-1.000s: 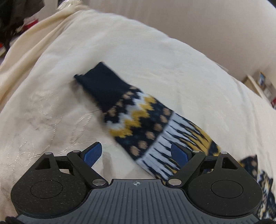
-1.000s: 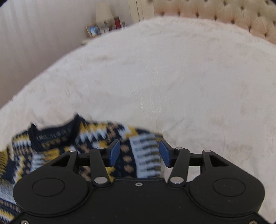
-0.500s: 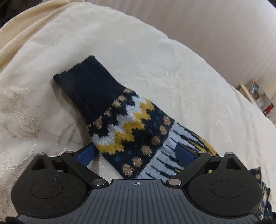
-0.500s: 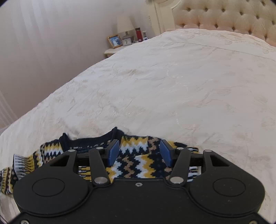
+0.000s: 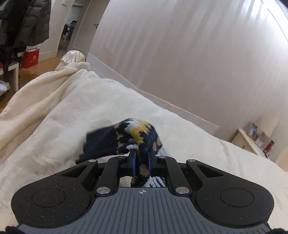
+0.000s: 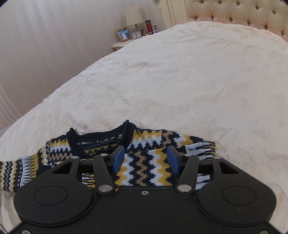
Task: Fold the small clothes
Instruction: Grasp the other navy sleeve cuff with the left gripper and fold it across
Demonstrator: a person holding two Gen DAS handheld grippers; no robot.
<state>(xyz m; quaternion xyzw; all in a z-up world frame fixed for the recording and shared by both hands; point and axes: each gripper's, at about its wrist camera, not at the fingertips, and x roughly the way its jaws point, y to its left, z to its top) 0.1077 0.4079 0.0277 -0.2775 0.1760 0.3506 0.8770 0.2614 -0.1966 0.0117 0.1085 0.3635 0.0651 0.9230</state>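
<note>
L claw point(image 5: 141, 157), lower centre of L wrist view: blue pads are sitting nearly closed, pinching the sleeve point(image 5: 126, 139) of the navy, yellow and white zigzag-knit small sweater point(image 6: 144, 158). Sleeve fabric is bunching up above the jaws, navy cuff drooping toward frame left, lifted off the cream embroidered bedspread point(image 5: 90, 108).

R claw point(image 6: 145, 158), lower centre of R wrist view: blue pads are standing wide apart, gripping nothing, hovering over the sweater's chest area just below the navy neckline. Whether the pads are touching the knit: cannot tell.

Sweater body is lying flat on the bedspread across lower frame. Beige tufted headboard point(image 6: 234, 12) is showing upper right; white nightstand point(image 6: 120, 45) w/ lamp upper centre.
</note>
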